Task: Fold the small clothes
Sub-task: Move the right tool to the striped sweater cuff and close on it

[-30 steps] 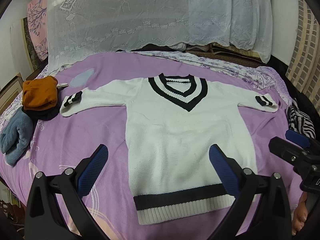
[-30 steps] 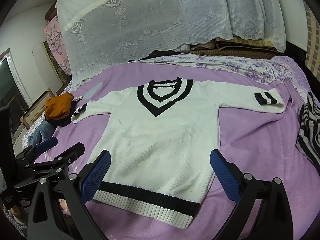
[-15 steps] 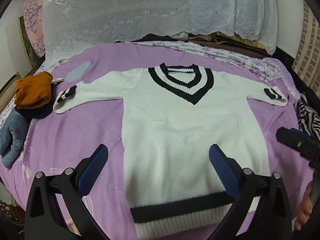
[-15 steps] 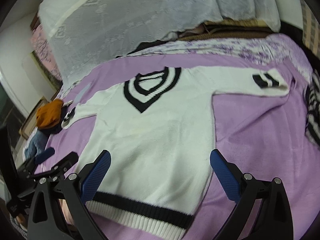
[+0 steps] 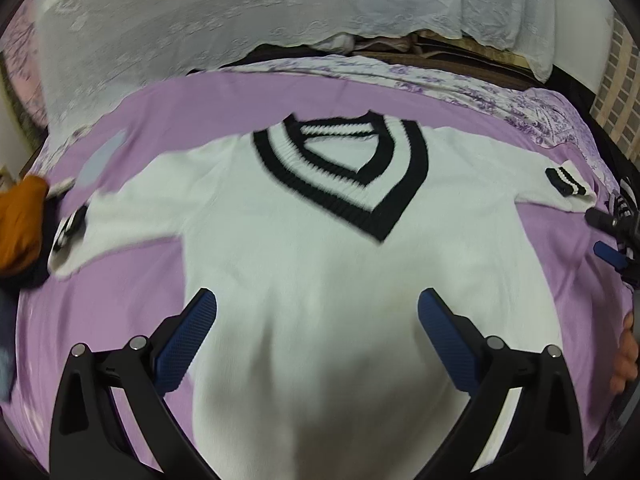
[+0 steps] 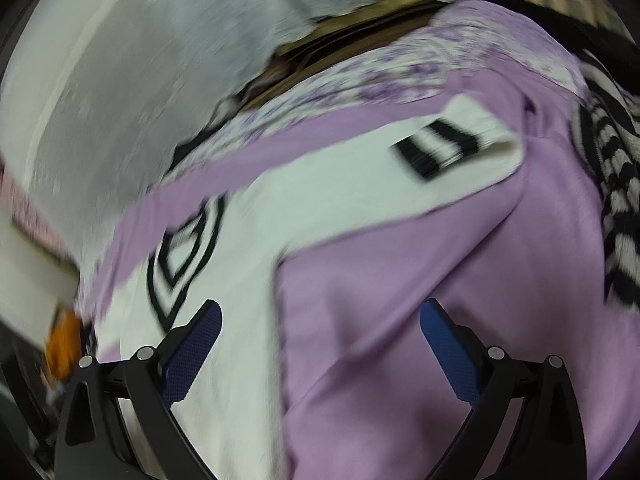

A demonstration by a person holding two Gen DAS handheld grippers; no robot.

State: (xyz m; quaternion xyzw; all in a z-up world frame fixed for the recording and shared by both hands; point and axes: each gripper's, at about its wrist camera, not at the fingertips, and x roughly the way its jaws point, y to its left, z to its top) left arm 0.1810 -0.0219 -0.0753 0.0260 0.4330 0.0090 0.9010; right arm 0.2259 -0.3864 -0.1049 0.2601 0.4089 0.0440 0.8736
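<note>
two open claws, left claw (image 5: 316, 312) and right claw (image 6: 320, 320), seemingly above white sweater (image 5: 320, 240)

One white sweater (image 5: 328, 280) lies on one bed (image 5: 168, 112). One orange garment (image 5: 20, 220) and one striped garment (image 6: 612, 184) lie aside.

A bed (image 5: 168, 112) covered in a purple sheet carries everything. A white sweater (image 5: 320, 280) with black V-neck stripes lies flat across its middle, sleeves spread. An orange garment (image 5: 20, 220) sits at the left edge, and a black-and-white striped garment (image 6: 612, 184) lies at the right.
</note>
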